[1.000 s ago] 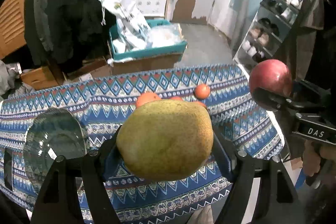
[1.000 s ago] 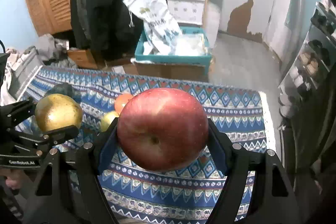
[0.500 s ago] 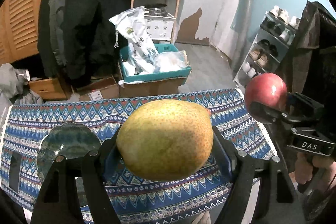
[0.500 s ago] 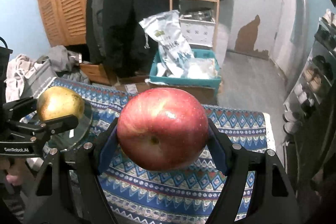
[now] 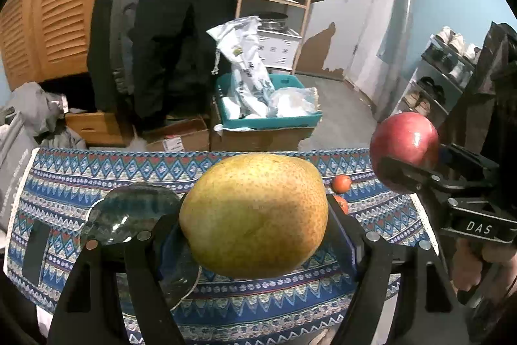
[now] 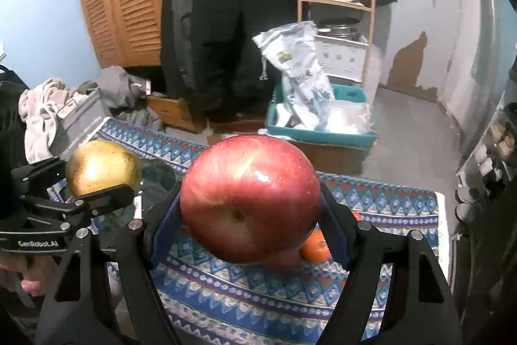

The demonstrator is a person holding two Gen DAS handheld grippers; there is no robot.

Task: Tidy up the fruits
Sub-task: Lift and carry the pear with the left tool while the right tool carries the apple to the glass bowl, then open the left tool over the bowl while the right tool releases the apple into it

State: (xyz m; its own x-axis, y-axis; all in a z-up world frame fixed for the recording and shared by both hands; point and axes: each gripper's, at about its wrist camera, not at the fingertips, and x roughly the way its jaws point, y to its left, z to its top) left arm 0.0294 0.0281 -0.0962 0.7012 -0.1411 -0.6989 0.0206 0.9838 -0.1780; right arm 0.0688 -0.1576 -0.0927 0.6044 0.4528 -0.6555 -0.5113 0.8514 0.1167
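Left gripper (image 5: pixel 255 215): closed on a yellow pear (image 5: pixel 253 212), which is clamped between both fingers and held above the cloth; also seen in the right view (image 6: pixel 97 183) with the pear (image 6: pixel 101 172) in it.
Right gripper (image 6: pixel 250 206): closed on a red apple (image 6: pixel 250 202), which is pinched at its sides and raised off the cloth; seen at the right edge of the left view (image 5: pixel 407 151), apple (image 5: pixel 404 141) in its grip.
Pear and apple: held side by side in the air, well apart.
Cloth (image 5: pixel 80 170): a blue patterned cover is spread over the table.
Glass plate (image 5: pixel 129 212): laid on the cloth, below and to the left of the pear, partly hidden by the left fingers.
Oranges: two are seen in the left view, one small (image 5: pixel 341 183) and one mostly hidden (image 5: pixel 342 204), lying on the cloth right of the pear; one (image 6: pixel 316 246) is seen under the apple in the right view.
Hand (image 5: pixel 475 261): wrapped around the right gripper's handle.
Background: a teal bin (image 5: pixel 274 115) with white bags, set on the floor beyond the table.
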